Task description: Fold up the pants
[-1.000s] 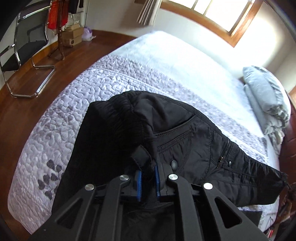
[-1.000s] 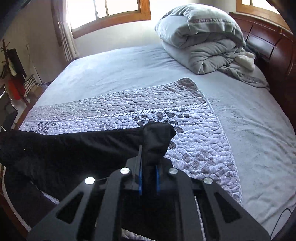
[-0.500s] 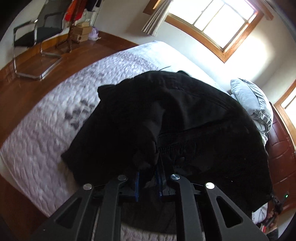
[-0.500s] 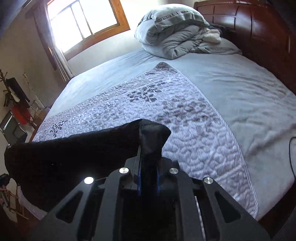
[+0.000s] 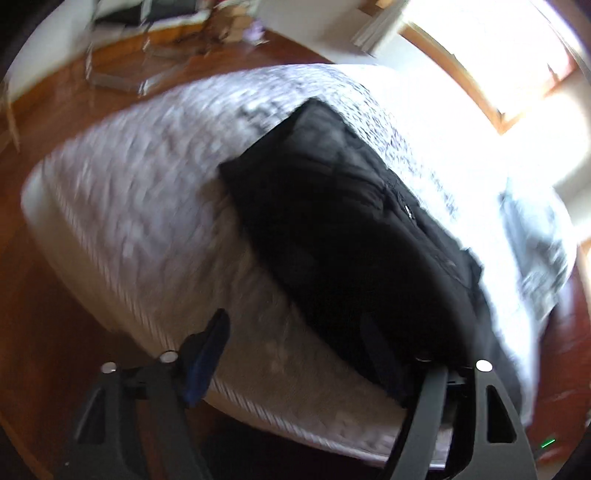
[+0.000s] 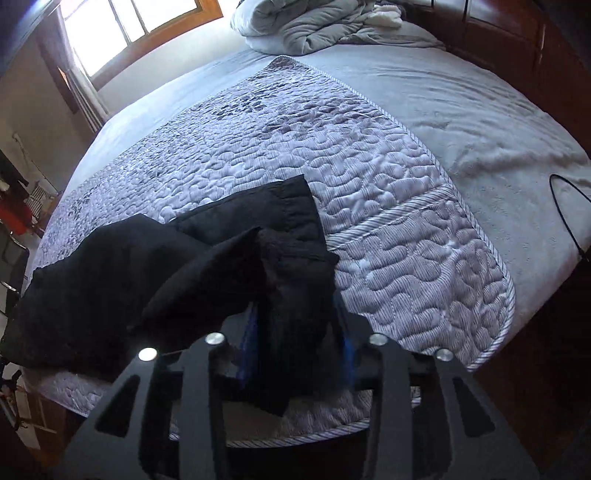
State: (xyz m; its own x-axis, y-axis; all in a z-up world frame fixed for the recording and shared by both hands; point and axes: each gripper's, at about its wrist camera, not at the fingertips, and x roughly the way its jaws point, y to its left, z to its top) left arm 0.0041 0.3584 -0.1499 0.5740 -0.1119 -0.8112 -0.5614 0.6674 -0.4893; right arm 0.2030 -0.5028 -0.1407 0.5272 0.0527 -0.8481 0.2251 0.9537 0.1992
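Observation:
The black pants (image 5: 351, 229) lie as a doubled dark slab on the quilted bed cover (image 5: 147, 206); this view is motion-blurred. My left gripper (image 5: 317, 354) hangs over the bed's near edge, its jaws opening wide. One blue-padded finger (image 5: 207, 354) stands free of the cloth, and the pants' near end hides the other. In the right wrist view the pants (image 6: 147, 266) spread leftward over the quilt (image 6: 369, 177). My right gripper (image 6: 295, 332) is opening, and a loose hem end still hangs between its blue pads (image 6: 247, 343).
A folded grey duvet (image 6: 314, 22) sits at the head of the bed by the dark wooden headboard (image 6: 535, 44). A thin black cable (image 6: 561, 206) lies on the grey sheet (image 6: 461, 92). Wooden floor (image 5: 55, 332) and a metal chair (image 5: 122, 74) lie beyond the bed's edge.
Both grippers swung forward and down, carrying the pants onto the quilt and doubling them over. Both were shut on the cloth; now both stand apart and the pants rest on the bed.

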